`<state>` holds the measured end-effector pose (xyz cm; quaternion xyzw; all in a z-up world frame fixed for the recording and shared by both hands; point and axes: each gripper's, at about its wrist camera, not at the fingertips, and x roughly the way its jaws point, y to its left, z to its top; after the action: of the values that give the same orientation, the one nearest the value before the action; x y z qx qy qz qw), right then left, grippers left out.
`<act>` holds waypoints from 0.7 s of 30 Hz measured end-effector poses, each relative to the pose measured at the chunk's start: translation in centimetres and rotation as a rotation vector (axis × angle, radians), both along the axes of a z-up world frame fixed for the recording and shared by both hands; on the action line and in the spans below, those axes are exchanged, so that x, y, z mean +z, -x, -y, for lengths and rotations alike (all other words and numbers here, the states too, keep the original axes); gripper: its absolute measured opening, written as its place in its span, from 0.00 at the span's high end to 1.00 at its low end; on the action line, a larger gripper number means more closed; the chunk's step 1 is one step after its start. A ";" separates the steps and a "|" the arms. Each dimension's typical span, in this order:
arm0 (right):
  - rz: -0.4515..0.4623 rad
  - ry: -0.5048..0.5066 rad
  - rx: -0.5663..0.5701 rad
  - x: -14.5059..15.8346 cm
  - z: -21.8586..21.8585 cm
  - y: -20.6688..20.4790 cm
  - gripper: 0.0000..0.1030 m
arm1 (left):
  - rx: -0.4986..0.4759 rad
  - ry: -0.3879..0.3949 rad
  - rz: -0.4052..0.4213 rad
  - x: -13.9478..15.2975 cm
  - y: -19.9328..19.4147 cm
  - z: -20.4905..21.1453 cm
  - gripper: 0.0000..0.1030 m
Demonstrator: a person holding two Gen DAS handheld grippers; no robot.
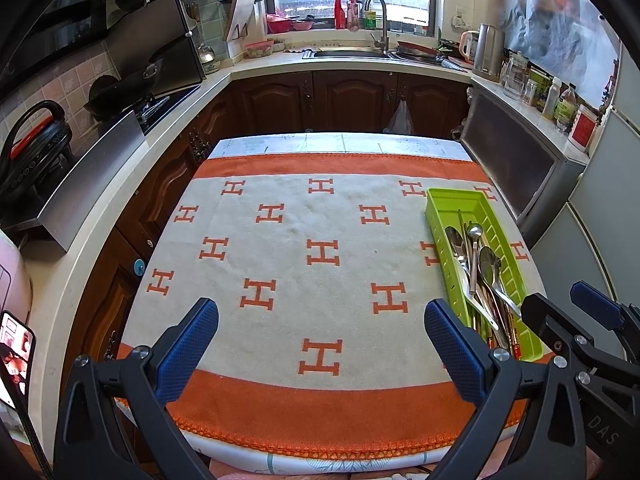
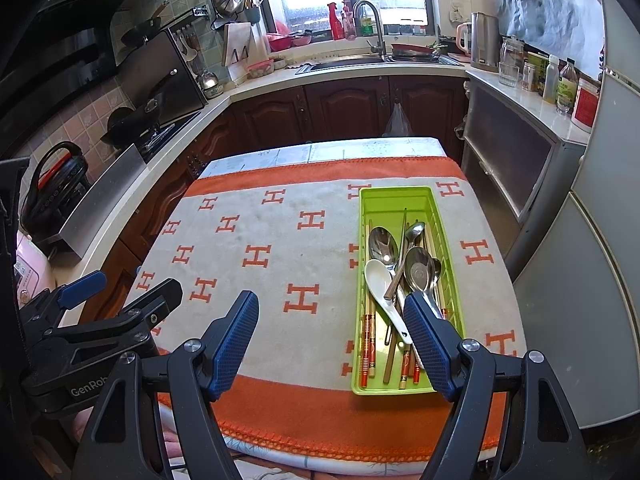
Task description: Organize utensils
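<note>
Several steel spoons [image 2: 418,268], one white ceramic spoon [image 2: 382,284] and red-tipped wooden chopsticks [image 2: 367,340] lie jumbled in your long lime-green plastic tray [image 2: 394,198] on the table's right side. Your left gripper [image 1: 320,328] and right gripper [image 2: 332,320] both gape wide, holding nothing.

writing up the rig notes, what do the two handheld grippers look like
Both match: the left gripper and right gripper have matte black plastic frames with triangular cut-outs and silver screws at the joints. Their fingers carry blue pads with a fine dimpled texture. White lettering starting "GenRob" is printed on the left body, and "DAS" on the right one.
</note>
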<state>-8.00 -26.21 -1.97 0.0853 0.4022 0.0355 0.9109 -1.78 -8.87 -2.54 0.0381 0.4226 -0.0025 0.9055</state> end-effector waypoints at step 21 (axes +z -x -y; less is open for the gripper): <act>-0.008 0.006 0.002 -0.3 -0.3 0.1 0.26 | -0.001 0.004 -0.006 -0.3 0.0 -0.5 0.01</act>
<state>-8.12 -25.90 -2.26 0.0821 0.4059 0.0350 0.9095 -1.79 -8.39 -2.84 0.0365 0.4251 -0.0040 0.9044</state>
